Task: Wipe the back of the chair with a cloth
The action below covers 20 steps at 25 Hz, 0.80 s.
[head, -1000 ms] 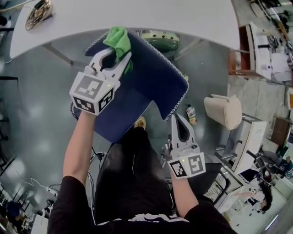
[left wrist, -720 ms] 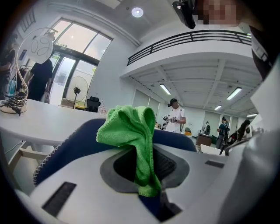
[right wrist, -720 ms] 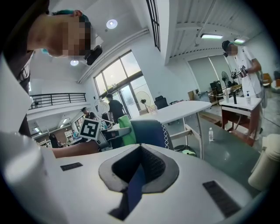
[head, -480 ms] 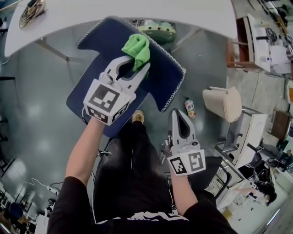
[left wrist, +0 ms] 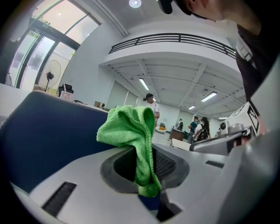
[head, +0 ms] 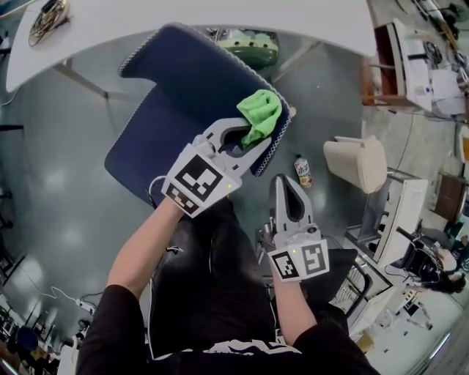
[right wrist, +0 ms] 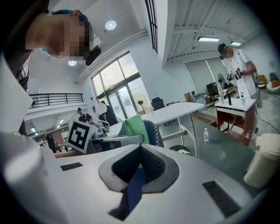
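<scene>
- Pinches the green cloth [left wrist: 131, 131] tight in the jaws of the left gripper [head: 258, 133], with a fat bunch poking out past the tips.
- Presses the right gripper [head: 286, 187] jaws together on nothing, near the body, on the right.
- Puts the cloth at the right end of the blue chair back [head: 190, 80], by the white stitched edge, and seems to touch it.
- Looks soft, light and floppy; folds with ease and cannot break.
- Best to grab a thick bunch in the middle, not a thin corner, to stop slipping while rubbing.
- Farther out: a white table [head: 220, 22] on the far side, and a small bottle [head: 303, 172] and a pale bin [head: 355, 165] on the floor to the right.
</scene>
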{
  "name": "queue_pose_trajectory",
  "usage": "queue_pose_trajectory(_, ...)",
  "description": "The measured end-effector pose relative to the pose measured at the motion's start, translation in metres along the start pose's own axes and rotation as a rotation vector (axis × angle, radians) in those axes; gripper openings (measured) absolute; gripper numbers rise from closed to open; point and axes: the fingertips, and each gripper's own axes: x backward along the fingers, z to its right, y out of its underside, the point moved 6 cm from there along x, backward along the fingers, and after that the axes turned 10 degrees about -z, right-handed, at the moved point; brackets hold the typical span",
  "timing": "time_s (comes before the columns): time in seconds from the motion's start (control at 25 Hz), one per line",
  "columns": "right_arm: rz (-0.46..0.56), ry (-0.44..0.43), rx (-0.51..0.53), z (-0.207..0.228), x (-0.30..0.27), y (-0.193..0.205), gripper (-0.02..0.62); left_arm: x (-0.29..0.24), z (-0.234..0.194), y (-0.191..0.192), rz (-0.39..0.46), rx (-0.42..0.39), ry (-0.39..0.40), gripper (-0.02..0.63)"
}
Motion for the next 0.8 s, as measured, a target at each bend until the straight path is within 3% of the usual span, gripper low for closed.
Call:
queue_pose_trajectory(0.12, -0.001, -0.003, -0.002, 0.002, 0.001, 0.002, -0.003, 0.004, 0.005, 0.003, 0.01, 0.02, 0.006, 0.068)
queue_pose_trajectory(0.24, -0.006, -0.01, -0.001, 0.001, -0.002, 0.003, -0.003, 0.02, -0.003, 0.005, 0.042, 0.048, -0.051, 0.067)
queue_pose_trajectory(0.6, -0.02, -0.07, 0.018, -0.016, -0.016, -0.001, -0.003, 0.116, -0.078, 0.025, 0.146, 0.219, -0.38, 0.067)
queue_pose_trajectory(0.8, -0.033, -0.086, 0.023, -0.019, -0.023, 0.001, -0.003, 0.164, -0.124, 0.042, 0.155, 0.256, -0.554, 0.067)
